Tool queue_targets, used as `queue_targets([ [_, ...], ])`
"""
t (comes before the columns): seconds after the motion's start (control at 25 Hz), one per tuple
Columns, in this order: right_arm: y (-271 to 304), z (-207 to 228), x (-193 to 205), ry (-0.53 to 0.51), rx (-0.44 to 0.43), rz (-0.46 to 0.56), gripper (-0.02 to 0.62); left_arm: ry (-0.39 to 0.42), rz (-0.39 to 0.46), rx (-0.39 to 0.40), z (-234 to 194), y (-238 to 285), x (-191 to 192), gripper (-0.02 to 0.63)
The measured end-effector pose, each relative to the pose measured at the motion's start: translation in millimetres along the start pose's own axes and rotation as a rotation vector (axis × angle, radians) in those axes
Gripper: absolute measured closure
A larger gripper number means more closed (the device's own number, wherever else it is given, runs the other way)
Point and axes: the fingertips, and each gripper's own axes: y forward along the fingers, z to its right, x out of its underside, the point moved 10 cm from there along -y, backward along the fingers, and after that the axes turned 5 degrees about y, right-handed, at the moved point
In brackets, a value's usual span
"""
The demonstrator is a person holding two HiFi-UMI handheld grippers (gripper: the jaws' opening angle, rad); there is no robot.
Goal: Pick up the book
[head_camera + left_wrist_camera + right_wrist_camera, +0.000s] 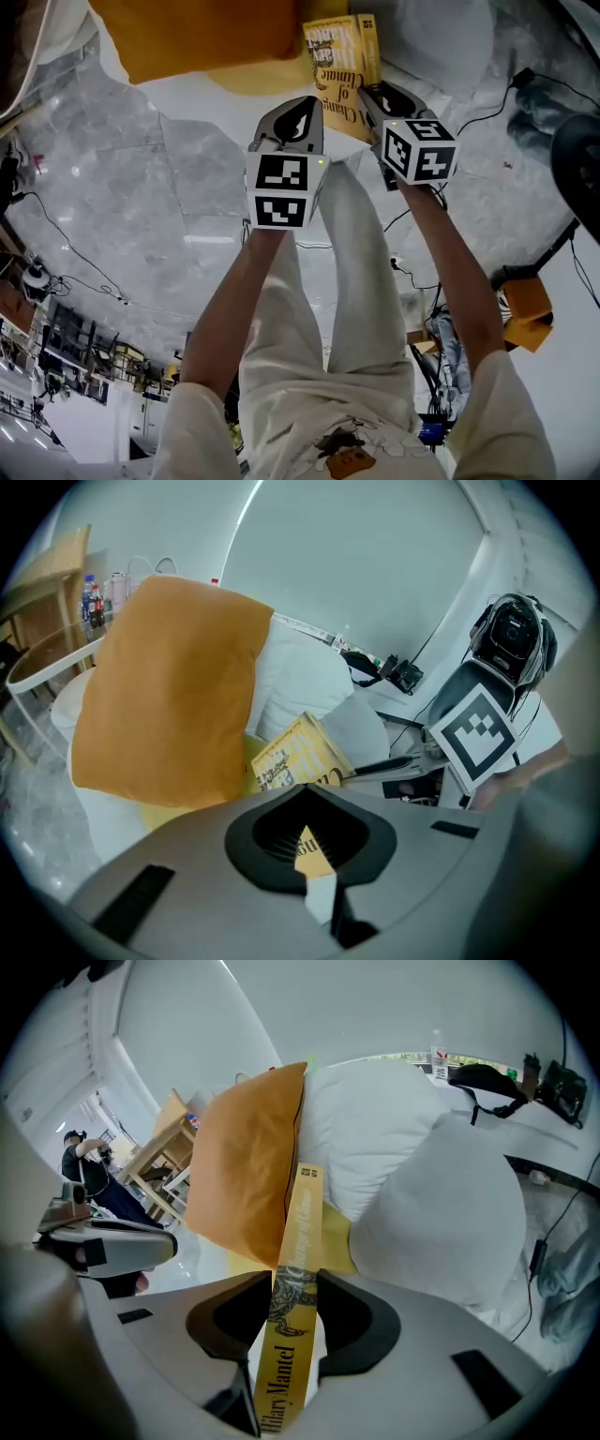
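Your right gripper (295, 1283) is grasping the yellow paperback book (300, 1232) by its spine. Only the right gripper view shows that: the narrow glossy spine stands upright between the two dark pads, which press on it from either side, and the author's name is printed along it. The head view gives you the book's flat front cover instead, yellow with dark lettering, sticking out beyond the right gripper toward the pillows. Your left gripper (305, 789) is clenched, its jaw tips drawn together. The left gripper view shows the cover lying just past those tips, with a sliver of yellow and white in the slit between the jaws. Whether the tips touch the book you cannot tell from any view. Beyond the book sits a plump orange fabric pillow (169, 686), soft and lightly creased, beside smooth rounded white pillows (441, 1204). The head view alone shows the grey marbled floor (122, 187), polished and veined, under your legs. Both gripper views catch a pale wooden chair (47, 574) past the orange pillow
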Motion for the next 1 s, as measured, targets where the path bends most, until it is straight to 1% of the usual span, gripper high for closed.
queue_targets([
  [0.24, -33, -25, 1, -0.008, 0.007, -0.006, 0.426, 0.005, 0.003, 0.013, 9, -37, -5, 0.6],
  [0.4, -56, -44, -2, -0.013, 0.001, 0.01, 0.426, -0.034, 0.012, 0.004, 10, -65, -8, 0.6],
  [0.56, -78, -61, -7, -0.019, 0.009, 0.011, 0.426, -0.037, 0.025, 0.014, 17, -91, -16, 0.6],
  [0.68, -95, -73, -7, -0.026, 0.019, 0.018, 0.426, -0.022, 0.026, 0.017, 22, -109, -21, 0.6],
  [0.84, -116, -91, -11, -0.01, 0.013, 0.041, 0.426, -0.014, 0.03, 0.033, 26, -134, -32, 0.6],
  [1.0, -138, -102, -11, 0.004, 0.017, 0.063, 0.426, 0.032, 0.036, 0.037, 33, -151, -40, 0.6],
])
